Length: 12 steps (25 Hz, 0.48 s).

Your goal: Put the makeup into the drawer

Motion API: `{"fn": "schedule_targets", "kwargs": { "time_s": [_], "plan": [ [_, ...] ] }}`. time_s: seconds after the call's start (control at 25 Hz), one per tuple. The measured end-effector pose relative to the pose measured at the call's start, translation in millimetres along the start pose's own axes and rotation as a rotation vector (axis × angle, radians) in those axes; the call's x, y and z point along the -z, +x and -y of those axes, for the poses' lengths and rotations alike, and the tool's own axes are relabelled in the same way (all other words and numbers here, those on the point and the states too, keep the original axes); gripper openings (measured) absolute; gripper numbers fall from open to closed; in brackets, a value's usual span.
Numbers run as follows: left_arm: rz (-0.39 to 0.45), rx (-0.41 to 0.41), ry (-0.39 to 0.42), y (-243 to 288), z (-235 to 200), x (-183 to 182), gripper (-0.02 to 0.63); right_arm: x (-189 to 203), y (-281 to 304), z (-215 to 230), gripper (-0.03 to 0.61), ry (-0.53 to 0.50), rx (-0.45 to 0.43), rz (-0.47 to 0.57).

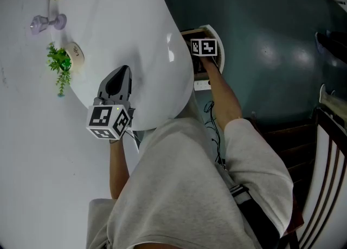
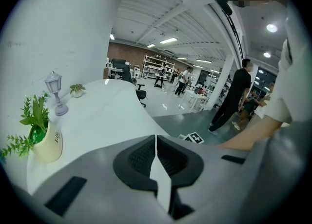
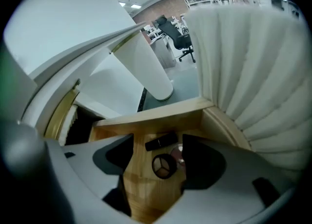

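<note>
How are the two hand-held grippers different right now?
The left hand-held gripper has its jaws shut; the right hand-held gripper has its jaws apart. The left one is over the white table; the right one is over the wooden drawer with makeup inside. Both are empty.

Flat in the open wooden drawer point(image 3: 146, 123): round palette point(image 3: 165, 165), black tube point(image 3: 161, 141).
</note>
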<state>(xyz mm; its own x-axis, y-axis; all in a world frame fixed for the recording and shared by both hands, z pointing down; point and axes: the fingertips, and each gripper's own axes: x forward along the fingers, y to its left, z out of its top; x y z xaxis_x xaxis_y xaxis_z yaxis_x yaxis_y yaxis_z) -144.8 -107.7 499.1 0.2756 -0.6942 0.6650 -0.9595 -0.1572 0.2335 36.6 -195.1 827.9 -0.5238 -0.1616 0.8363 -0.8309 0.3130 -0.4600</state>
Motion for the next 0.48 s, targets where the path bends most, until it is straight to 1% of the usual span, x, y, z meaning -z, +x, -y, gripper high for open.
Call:
{"fn": "schedule_targets", "kwargs": {
  "time_s": [0.04,0.2,0.32,0.48],
  "plan": [
    [0.004,0.004,0.0,0,1,0,0.017,-3,-5,-2,0.3,-0.005,0.003,0.018],
    [0.021,0.024,-0.002,2,5,-1,0.017,-16,-30,-7,0.248,-0.025,0.01,0.09],
    [0.031,0.034,-0.004,3,5,0,0.017,-19,-44,-11,0.218,-0.053,0.019,0.118],
    [0.041,0.046,-0.007,5,3,3,0.017,-23,-65,-14,0.158,-0.088,0.045,0.166]
  ]
}}
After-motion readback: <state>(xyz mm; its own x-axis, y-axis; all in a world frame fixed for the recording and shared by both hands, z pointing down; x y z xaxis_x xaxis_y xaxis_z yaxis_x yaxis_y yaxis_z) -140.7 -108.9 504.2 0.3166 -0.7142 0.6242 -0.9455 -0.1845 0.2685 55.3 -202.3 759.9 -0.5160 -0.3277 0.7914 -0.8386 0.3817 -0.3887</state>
